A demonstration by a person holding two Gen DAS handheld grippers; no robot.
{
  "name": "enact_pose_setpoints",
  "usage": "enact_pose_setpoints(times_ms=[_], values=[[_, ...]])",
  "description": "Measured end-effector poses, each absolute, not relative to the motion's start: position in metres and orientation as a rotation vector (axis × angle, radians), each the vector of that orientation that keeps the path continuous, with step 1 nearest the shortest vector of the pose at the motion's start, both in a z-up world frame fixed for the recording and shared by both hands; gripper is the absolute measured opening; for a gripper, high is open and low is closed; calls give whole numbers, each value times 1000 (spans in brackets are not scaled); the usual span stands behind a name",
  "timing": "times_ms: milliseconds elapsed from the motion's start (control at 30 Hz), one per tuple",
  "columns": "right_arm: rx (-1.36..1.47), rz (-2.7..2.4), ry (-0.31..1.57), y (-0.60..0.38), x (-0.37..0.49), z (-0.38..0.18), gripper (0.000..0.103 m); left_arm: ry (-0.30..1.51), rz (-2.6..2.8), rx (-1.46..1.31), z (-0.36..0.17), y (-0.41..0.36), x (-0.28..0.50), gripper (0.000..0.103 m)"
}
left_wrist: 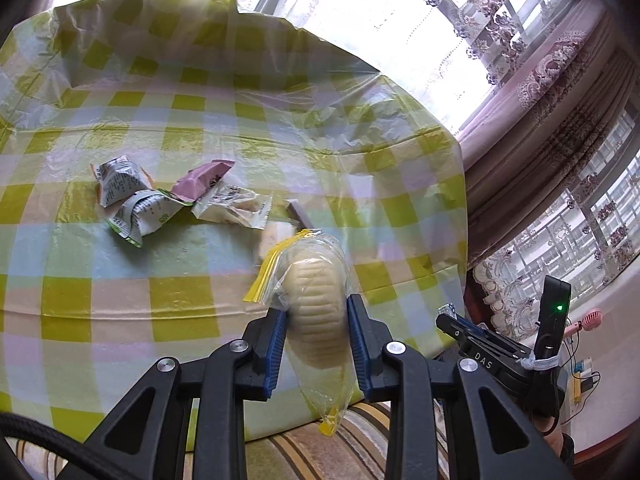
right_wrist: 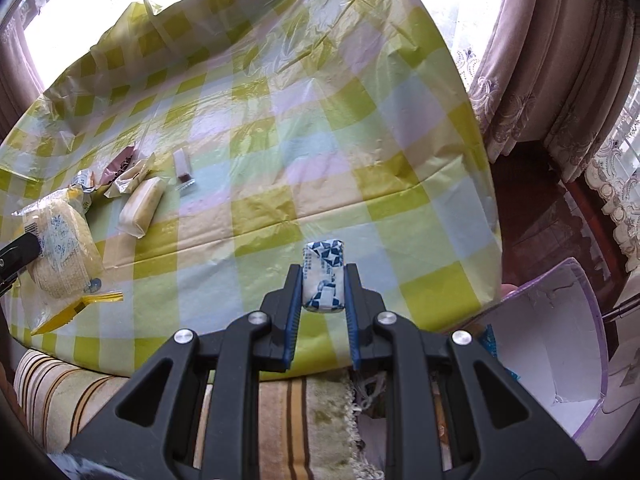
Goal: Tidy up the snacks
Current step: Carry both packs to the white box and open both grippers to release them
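Observation:
My left gripper [left_wrist: 316, 308] is shut on a pale round cake in a clear bag with yellow ends [left_wrist: 316, 300], held above the table's near edge; the same cake shows in the right wrist view [right_wrist: 60, 256] at far left. My right gripper [right_wrist: 323, 276] is shut on a small blue-and-white wrapped snack [right_wrist: 323, 280], held over the table's near edge. Several loose snacks lie on the checked tablecloth [left_wrist: 120, 280]: two grey-green packets [left_wrist: 120, 184], a pink packet [left_wrist: 204, 180], a clear wrapped cake [left_wrist: 234, 206]. A pale bar [right_wrist: 142, 202] and a small sachet [right_wrist: 182, 170] lie nearby.
A white box with a purple rim [right_wrist: 560, 340] stands at the right, below the table edge. A striped cloth [right_wrist: 280, 420] hangs under the near edge. Curtains [left_wrist: 540, 120] and windows are behind the table. The right gripper's body [left_wrist: 500, 356] shows at the right of the left wrist view.

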State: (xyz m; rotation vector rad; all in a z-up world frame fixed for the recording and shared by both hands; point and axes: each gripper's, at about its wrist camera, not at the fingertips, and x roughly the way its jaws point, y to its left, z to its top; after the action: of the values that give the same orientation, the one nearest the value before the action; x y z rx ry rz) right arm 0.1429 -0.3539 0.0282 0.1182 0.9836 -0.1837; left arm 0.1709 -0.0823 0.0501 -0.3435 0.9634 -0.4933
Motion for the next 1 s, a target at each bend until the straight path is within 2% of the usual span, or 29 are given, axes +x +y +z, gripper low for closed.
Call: enact_pose_setpoints(times_ms=[367,633,1000], values=[[170,-322,971,-426,97,37,24,1030,-734,-220,57,-188,146,31],[206,-401,982,-463,70,31,23,1115,-887,-111,42,-263,121,31],[231,-458,998,-488,52,22,24,1216,-969,-95,25,-302,104,32]])
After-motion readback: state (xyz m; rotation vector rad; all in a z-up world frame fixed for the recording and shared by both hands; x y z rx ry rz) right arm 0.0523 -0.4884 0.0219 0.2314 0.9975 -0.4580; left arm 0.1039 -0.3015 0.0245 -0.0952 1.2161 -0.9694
